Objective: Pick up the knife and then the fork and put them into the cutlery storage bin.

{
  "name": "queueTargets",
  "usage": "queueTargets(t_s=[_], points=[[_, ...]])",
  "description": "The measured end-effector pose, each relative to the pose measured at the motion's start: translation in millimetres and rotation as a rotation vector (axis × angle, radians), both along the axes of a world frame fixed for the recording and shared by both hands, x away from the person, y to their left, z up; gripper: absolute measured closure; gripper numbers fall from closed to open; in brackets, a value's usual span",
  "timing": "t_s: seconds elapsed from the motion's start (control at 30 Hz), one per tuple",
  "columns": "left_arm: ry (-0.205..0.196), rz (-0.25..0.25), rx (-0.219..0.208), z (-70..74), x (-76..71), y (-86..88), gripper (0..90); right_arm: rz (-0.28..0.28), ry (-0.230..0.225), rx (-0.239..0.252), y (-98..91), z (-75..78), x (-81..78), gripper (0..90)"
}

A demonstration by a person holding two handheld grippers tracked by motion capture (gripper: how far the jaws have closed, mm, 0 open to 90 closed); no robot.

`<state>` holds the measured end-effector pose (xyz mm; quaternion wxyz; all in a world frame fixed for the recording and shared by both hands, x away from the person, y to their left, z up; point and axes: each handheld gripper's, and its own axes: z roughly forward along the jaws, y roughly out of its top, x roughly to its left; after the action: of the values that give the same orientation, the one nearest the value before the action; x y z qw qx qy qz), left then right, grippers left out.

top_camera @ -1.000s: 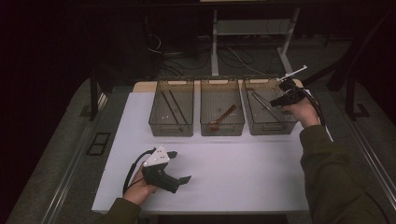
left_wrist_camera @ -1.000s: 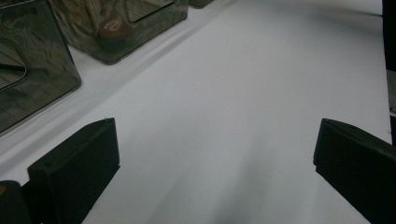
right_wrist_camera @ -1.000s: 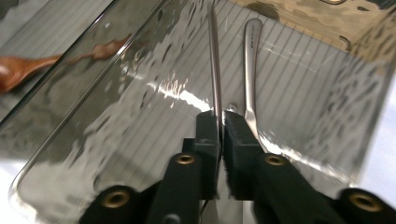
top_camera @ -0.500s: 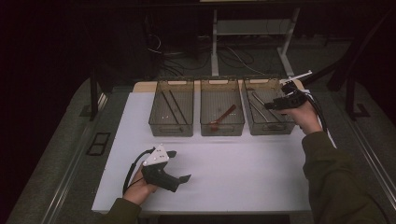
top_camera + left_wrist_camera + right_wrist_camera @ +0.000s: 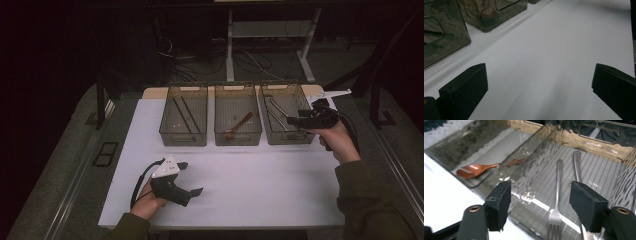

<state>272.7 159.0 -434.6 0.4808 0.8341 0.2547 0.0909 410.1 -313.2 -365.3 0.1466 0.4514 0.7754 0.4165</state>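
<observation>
fork (image 5: pixel 557 202) lies in the right bin (image 5: pixel 289 127), delivered by the look of it. high view: right gripper (image 5: pixel 292 121) hangs above that bin; left gripper (image 5: pixel 192 191) rests on the table (image 5: pixel 280 175). gripper views: both sets of jaws apart and empty, the right just opened; wooden spoon (image 5: pixel 475 170) sits in the middle bin (image 5: pixel 238 131).

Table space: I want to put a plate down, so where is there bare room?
The white table is bare between the three bins and the near edge, right of the left claw. The far strip is crowded: the bins stand side by side, with the right claw above the right bin.
</observation>
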Motion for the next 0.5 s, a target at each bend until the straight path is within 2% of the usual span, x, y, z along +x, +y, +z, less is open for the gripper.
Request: queueTargets(t_s=[0.27, 0.5], points=[[0.005, -0.001, -0.005, -0.7, 0.8, -0.5, 0.0, 0.043, -0.068, 0.041, 2.9, -0.4, -38.8, 25.8], [0.004, -0.003, -0.003, -0.3, -0.1, -0.7, 0.0, 0.071, -0.091, 0.057, 5.9, -5.4, -63.6, 22.1]])
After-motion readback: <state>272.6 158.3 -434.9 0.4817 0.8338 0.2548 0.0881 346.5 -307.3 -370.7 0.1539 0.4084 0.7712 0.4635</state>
